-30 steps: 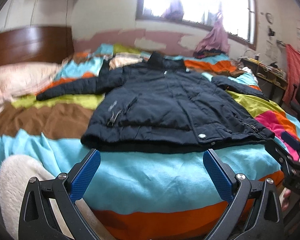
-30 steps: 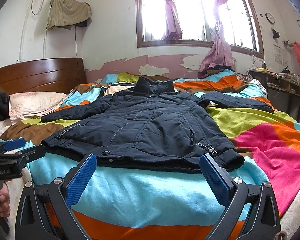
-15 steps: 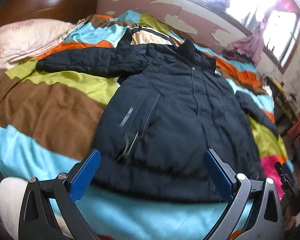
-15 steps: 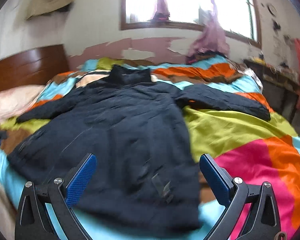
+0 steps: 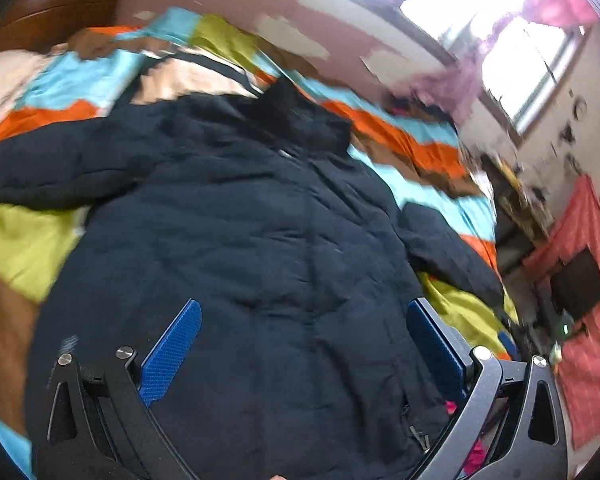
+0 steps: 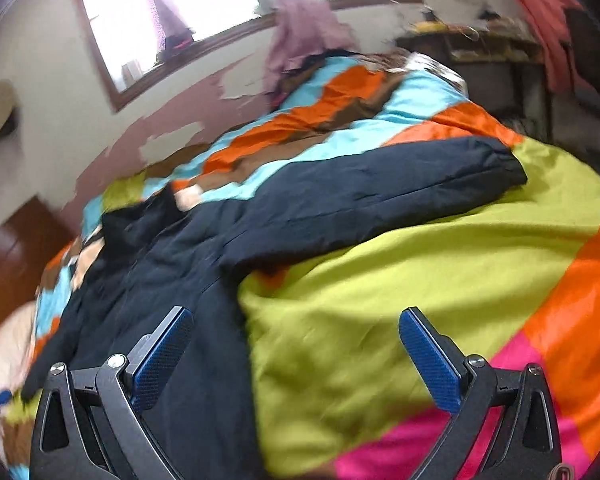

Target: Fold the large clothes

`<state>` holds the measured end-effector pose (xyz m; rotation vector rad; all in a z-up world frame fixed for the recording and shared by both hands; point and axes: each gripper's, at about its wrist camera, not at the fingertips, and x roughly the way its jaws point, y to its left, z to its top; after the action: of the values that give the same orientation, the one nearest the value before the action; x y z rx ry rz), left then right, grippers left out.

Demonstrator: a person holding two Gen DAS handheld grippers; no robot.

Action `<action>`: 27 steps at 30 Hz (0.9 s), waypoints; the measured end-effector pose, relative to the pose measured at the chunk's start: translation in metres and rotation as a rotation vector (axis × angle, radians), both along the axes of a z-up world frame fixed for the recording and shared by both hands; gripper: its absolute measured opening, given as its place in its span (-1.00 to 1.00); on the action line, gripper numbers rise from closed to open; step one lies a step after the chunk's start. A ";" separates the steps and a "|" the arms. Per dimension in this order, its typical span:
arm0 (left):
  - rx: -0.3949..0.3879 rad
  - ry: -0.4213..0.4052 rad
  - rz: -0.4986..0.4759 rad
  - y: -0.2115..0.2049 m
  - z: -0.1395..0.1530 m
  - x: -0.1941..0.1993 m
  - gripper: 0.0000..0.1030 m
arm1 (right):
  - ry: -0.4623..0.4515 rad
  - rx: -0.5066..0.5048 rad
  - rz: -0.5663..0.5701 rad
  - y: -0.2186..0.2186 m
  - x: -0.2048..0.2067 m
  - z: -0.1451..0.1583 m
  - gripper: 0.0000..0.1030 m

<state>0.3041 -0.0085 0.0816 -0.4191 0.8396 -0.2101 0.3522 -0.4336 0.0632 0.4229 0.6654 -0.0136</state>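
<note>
Left wrist view: the left tool (image 5: 300, 352) hangs over the body of the dark navy padded jacket (image 5: 236, 248), its two blue-padded fingers spread wide with nothing between them. The jacket lies flat and face up on the bed with the striped multicolour quilt (image 5: 24, 240), filling the middle of the picture. Its collar (image 5: 300, 116) sits toward 12 o'clock. One sleeve runs out to 9 o'clock and the other (image 5: 448, 252) trails off toward 3 o'clock. A bright window (image 5: 496, 40) shows at 1 o'clock. The picture is blurred by motion, so small details such as zips are hard to read.

Right wrist view: the right tool (image 6: 296, 356) is likewise spread apart and empty, poised above the quilt with its left pad over the jacket's side edge. The jacket's outstretched sleeve (image 6: 380, 196) lies flat on the quilt, running from the centre toward 2 o'clock, where its cuff ends on the lime-green stripe. The body and collar lie toward 9 and 10 o'clock.

Judging progress: no fold shows anywhere. Both sleeves are spread out and the hem lies flat, so the whole folding job appears to be ahead. A likely first step is bringing a sleeve across the chest.
</note>
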 end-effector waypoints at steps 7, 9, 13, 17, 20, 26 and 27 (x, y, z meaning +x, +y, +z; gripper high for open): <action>0.107 -0.065 -0.081 -0.085 -0.005 0.048 0.95 | 0.032 0.034 -0.157 -0.054 0.049 -0.016 1.00; 0.172 -0.079 -0.093 -0.111 -0.009 0.065 0.95 | 0.012 0.049 -0.181 -0.066 0.059 -0.016 1.00; 0.267 -0.045 -0.103 -0.154 -0.032 0.110 0.95 | -0.001 0.130 -0.242 -0.101 0.080 -0.020 1.00; 0.318 -0.032 -0.099 -0.183 -0.051 0.148 0.95 | 0.064 0.119 -0.315 -0.122 0.098 -0.027 1.00; 0.368 -0.015 -0.089 -0.203 -0.065 0.176 0.95 | 0.079 0.124 -0.332 -0.138 0.104 -0.036 1.00; 0.416 -0.020 -0.090 -0.225 -0.093 0.213 0.95 | 0.089 0.195 -0.357 -0.158 0.111 -0.051 1.00; 0.432 -0.021 -0.097 -0.230 -0.097 0.216 0.95 | 0.094 0.189 -0.349 -0.159 0.113 -0.050 1.00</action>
<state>0.5201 -0.2382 -0.0151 0.0282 0.8585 -0.1176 0.4650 -0.5924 0.0132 0.7205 0.6808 -0.3052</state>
